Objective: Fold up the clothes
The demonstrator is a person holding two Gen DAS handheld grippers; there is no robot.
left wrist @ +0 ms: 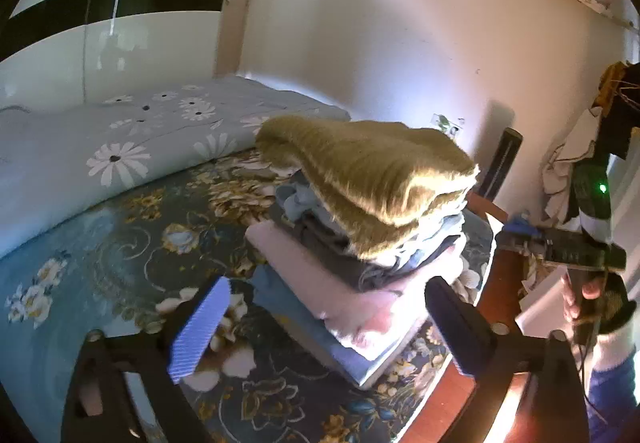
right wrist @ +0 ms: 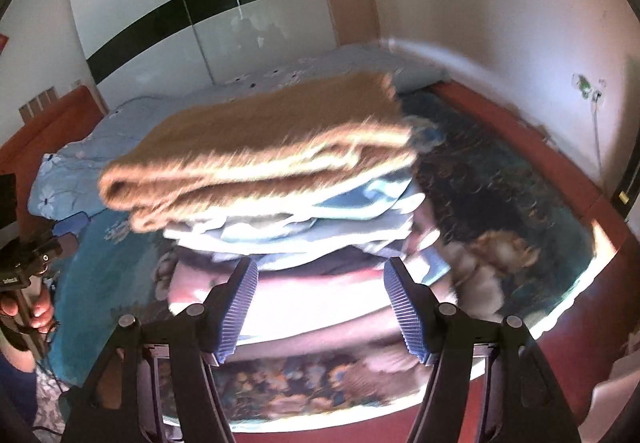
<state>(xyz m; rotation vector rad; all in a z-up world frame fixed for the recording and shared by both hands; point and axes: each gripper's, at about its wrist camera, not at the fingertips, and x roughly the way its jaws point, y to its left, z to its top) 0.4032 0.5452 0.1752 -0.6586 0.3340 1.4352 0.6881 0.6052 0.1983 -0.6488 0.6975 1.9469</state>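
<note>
A stack of folded clothes (left wrist: pixel 360 235) sits on the floral bed cover (left wrist: pixel 120 243) near the bed's corner. A fuzzy tan garment (left wrist: pixel 368 171) lies on top, with blue, grey and pink pieces under it. My left gripper (left wrist: pixel 324 327) is open and empty, just in front of the stack's lower left. In the right wrist view the tan garment (right wrist: pixel 260 147) tops the stack (right wrist: pixel 304 243). My right gripper (right wrist: pixel 320 307) is open and empty, close to the pink layer at the stack's base. The right gripper also shows in the left wrist view (left wrist: pixel 560 243), held by a hand.
A rolled light-blue daisy quilt (left wrist: pixel 120 139) lies along the far side of the bed. The red wooden bed frame (right wrist: pixel 520 147) rims the mattress. A white wardrobe (right wrist: pixel 200 23) with a black stripe stands behind. Hanging clothes (left wrist: pixel 592 147) are at the right.
</note>
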